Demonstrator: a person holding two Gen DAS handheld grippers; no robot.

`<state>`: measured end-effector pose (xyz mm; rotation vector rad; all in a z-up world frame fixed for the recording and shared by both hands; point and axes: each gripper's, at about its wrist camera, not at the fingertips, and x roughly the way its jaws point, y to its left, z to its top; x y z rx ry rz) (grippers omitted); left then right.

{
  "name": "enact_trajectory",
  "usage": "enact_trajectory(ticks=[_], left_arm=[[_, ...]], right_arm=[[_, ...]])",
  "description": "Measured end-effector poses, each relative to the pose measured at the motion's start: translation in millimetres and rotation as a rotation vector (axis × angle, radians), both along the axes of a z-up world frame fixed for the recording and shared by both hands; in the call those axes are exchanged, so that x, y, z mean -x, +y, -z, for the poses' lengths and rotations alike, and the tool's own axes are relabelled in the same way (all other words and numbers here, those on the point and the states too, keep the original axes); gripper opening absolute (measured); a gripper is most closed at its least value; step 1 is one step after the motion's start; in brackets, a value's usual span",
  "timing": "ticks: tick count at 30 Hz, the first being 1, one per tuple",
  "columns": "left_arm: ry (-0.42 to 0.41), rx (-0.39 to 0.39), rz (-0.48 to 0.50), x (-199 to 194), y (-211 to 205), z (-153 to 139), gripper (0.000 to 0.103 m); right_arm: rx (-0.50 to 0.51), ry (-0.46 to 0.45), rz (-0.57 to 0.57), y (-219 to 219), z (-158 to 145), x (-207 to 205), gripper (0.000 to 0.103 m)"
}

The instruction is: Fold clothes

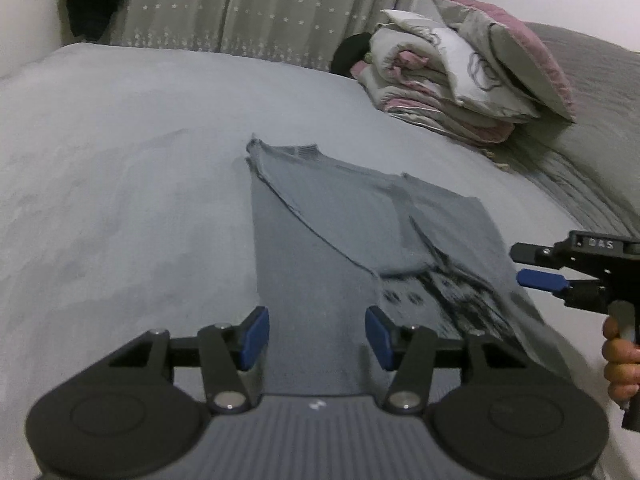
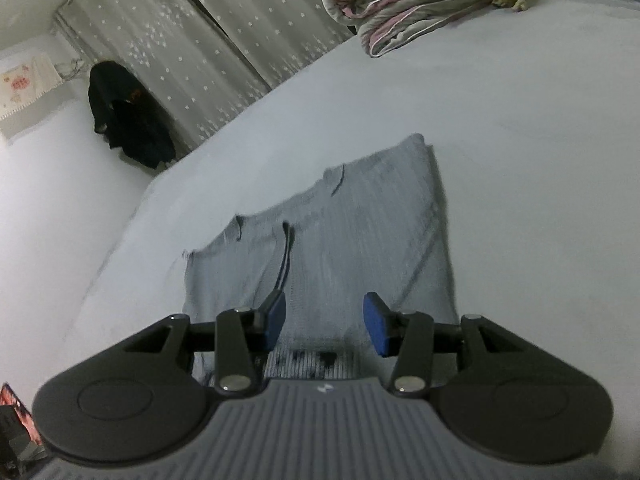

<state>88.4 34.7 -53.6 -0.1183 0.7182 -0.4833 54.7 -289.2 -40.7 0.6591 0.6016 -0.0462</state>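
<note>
Overhead, left gripper [image 1: 316, 336] fingers spread wide, right gripper [image 2: 324, 326] fingers likewise, both empty above grey shirt [image 1: 360, 232].

"DAS" in pale letters on black body of right claw [image 1: 538, 268], nothing else legible

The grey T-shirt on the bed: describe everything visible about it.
The grey knit T-shirt with a dark printed graphic lies flat on the pale grey bed sheet. Both sides and the sleeves are folded inward, making a long narrow strip. The ribbed collar points toward the far side. The print shows near the lower right edge. Neither gripper visibly holds it.
</note>
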Motion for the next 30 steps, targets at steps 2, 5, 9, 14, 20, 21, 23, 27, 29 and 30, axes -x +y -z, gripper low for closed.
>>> enact_trajectory(ticks=[2,5,9,14,20,21,23,27,29,30], left_arm=[[0.002,0.003,0.03,17.4,2.0,-2.7,0.053],[0.005,-0.016,0.09,44.0,2.4,-4.8,0.053],[0.013,-0.04,0.154,75.9,7.8,-1.3,0.053],[0.032,-0.07,0.206,109.4,20.3,9.9,0.053],[-0.039,-0.184,0.276,153.8,29.0,14.8,0.053],[-0.056,-0.197,0.276,159.9,30.2,15.6,0.052],[-0.089,-0.224,0.275,172.5,32.4,17.3,0.051],[-0.16,-0.273,0.278,192.7,30.5,18.2,0.036],[-0.198,-0.307,0.287,199.4,27.0,18.5,0.026],[-0.209,-0.322,0.289,200.4,25.0,18.9,0.022]], right_arm=[[0.009,0.011,-0.002,3.6,-3.8,9.7,0.048],[0.019,0.023,-0.014,11.2,-9.3,26.5,0.048],[0.025,0.034,-0.037,26.3,-14.1,52.3,0.048],[0.04,0.059,-0.068,45.2,-6.7,87.5,0.048],[0.034,0.07,-0.082,58.3,5.6,128.9,0.048],[0.036,0.07,-0.084,60.4,7.5,136.0,0.048],[0.034,0.068,-0.093,64.5,11.4,151.0,0.048],[0.04,0.051,-0.116,71.9,15.9,179.8,0.048],[0.065,0.041,-0.131,76.7,15.2,192.4,0.048],[0.085,0.037,-0.139,79.2,14.5,198.1,0.048]])
